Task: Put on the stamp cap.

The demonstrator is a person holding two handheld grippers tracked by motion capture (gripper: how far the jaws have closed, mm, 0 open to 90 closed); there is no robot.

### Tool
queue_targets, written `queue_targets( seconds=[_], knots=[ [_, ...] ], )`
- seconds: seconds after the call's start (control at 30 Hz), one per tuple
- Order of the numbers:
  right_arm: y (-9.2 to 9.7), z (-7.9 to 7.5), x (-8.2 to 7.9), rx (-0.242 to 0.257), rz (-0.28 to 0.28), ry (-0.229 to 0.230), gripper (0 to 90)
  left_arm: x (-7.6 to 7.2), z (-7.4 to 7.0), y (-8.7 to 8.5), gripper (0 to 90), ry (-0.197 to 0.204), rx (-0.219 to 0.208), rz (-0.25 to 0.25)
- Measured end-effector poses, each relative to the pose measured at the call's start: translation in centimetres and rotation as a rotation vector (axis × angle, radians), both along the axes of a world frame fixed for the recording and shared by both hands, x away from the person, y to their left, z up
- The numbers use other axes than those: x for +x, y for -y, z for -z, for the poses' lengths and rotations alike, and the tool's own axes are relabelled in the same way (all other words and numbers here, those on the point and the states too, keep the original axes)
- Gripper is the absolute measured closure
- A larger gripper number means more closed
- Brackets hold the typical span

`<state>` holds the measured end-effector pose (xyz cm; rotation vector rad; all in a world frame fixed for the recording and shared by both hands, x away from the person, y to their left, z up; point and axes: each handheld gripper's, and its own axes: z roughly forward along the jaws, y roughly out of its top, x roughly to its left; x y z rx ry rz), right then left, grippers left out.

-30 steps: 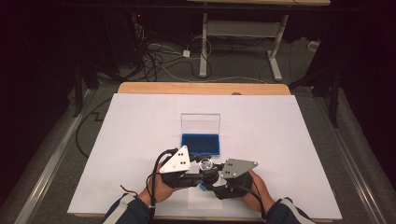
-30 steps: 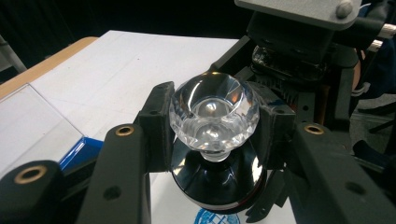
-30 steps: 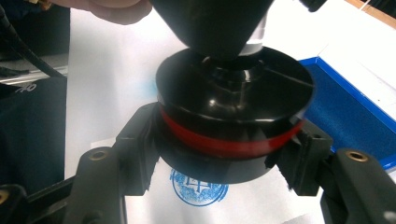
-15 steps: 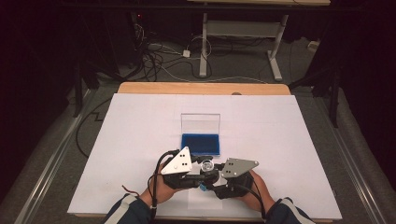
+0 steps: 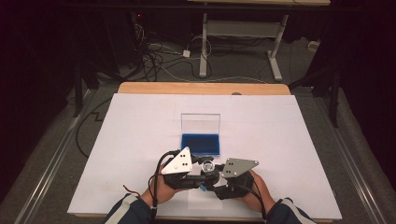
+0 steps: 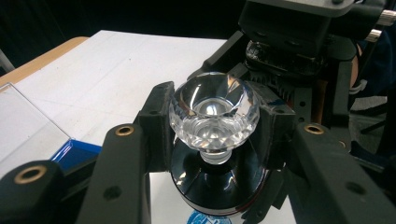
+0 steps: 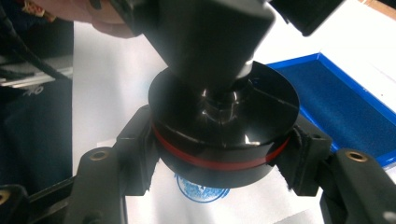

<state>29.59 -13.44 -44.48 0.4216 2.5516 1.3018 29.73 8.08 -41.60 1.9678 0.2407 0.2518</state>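
A stamp with a clear crystal knob [image 6: 214, 112] on a round black base [image 6: 215, 182] stands near the table's front edge. My left gripper [image 6: 214, 123] is shut on the knob, one pad on each side. My right gripper [image 7: 219, 154] is shut on the black base [image 7: 224, 126], which has a red band around it. Under the base a round blue imprint [image 7: 201, 190] marks the white paper. In the high view both grippers meet at the stamp [image 5: 208, 166], left gripper [image 5: 198, 169] and right gripper [image 5: 215, 177] facing each other.
An open case with a blue ink pad [image 5: 201, 143] and an upright clear lid [image 5: 201, 123] lies just beyond the grippers. White paper [image 5: 289, 154] covers the wooden table [image 5: 201, 88]. Cables and a desk frame are on the floor behind.
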Motion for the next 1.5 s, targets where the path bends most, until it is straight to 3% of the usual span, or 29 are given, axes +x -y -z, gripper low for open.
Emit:
queue_targets(
  seconds=[0.37, 0.93, 1.5],
  knots=[
    [-0.05, 0.08, -0.12, -0.002, 0.004, -0.015, 38.9, -0.08, 0.23, -0.05, 54.2, -0.012, -0.007, -0.002],
    [0.03, 0.00, -0.29, 0.019, 0.007, -0.012, 39.0, -0.42, 0.27, -0.12, 54.3, 0.011, -0.029, -0.007],
    [0.03, 0.10, -0.41, 0.023, 0.009, -0.025, 39.0, -0.60, 0.48, 0.04, 54.3, 0.015, -0.023, 0.004]
  ],
)
